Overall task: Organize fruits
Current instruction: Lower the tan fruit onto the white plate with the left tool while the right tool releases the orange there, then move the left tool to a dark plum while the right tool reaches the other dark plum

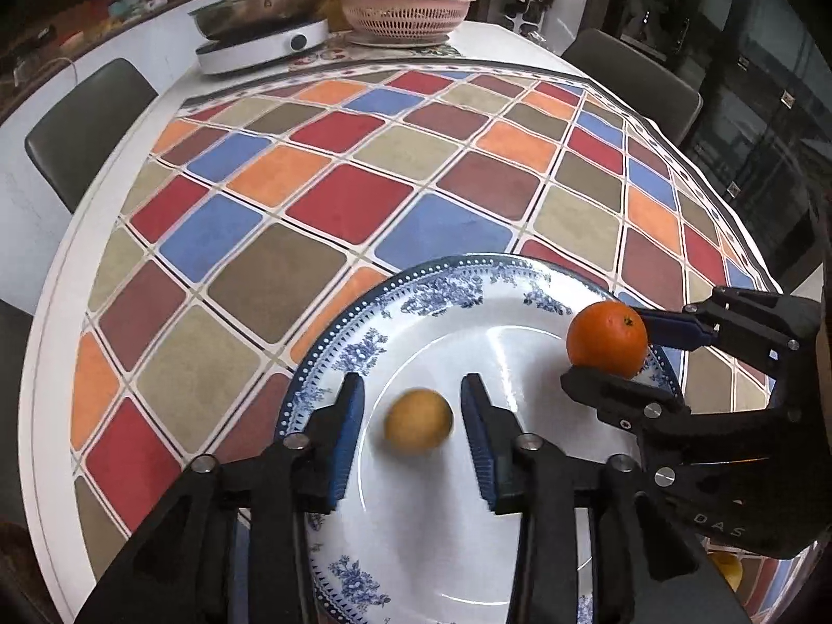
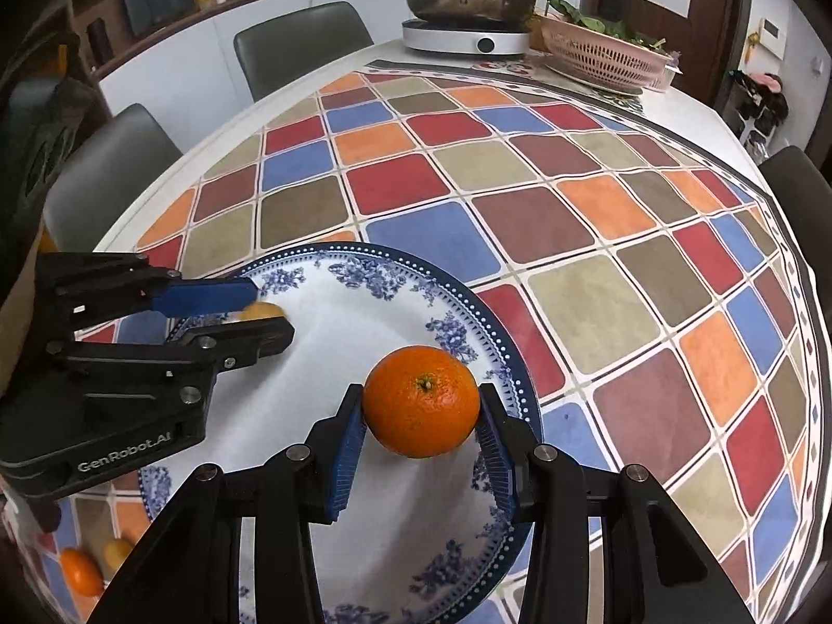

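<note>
Two fruits over one plate, and it all comes down to who lets go where. On the left, the left tool (image 1: 411, 418) has its blue pads apart with the yellow fruit (image 1: 418, 421) lying loose between them, clear gaps on both sides, blurred as if it's dropping or rolling on the white centre of the blue-and-white plate (image 1: 457, 281). Looks released, I'd say. Moving right, the right tool (image 2: 420, 416) is clamped on the orange (image 2: 421, 400), stem end facing up and toward the camera, both pads pressing its flanks. It hangs over the plate's right-hand rim, not the middle, with the checked cloth (image 2: 572, 218) on the surface beyond. So the open landing spot lies to the orange's left, toward the plate's centre and the yellow fruit. More fruit waits at the near edge (image 2: 80, 572).
</note>
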Demonstrator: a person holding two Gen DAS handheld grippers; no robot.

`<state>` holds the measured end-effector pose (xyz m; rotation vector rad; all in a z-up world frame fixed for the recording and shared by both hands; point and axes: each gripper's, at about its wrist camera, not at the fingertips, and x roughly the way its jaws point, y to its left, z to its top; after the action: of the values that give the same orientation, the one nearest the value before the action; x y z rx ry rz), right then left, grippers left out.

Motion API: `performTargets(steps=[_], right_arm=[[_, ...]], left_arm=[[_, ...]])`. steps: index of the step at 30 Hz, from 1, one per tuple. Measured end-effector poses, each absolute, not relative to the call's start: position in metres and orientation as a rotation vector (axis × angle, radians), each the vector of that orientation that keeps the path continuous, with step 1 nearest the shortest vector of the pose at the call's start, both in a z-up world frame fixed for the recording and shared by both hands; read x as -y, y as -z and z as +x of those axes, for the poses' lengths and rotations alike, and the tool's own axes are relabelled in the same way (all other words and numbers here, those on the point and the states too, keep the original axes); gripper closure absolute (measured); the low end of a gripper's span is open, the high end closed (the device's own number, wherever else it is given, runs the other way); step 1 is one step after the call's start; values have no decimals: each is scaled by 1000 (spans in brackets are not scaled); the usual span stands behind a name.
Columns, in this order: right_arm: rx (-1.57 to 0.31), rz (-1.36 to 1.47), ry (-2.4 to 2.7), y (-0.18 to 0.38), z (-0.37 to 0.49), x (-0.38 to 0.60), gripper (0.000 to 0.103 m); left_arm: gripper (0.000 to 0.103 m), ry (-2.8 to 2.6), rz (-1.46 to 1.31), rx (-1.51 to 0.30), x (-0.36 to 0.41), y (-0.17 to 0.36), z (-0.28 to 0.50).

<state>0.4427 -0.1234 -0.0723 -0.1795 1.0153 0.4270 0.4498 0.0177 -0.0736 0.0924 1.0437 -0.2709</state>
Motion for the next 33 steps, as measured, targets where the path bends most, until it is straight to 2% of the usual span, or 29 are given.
performTargets(steps=[12,23,33], right_arm=[[-959,-162,-412,44,418,131,55],[-810,-180,-422,-19,337,137,55],[-711,-197,-431,-48,261,146,55]], left_arm=[[61,217,150,-939,-23,24,407],[54,241,120,-807,-23,-26,317],[47,258,153,-688,-14,-55,237]])
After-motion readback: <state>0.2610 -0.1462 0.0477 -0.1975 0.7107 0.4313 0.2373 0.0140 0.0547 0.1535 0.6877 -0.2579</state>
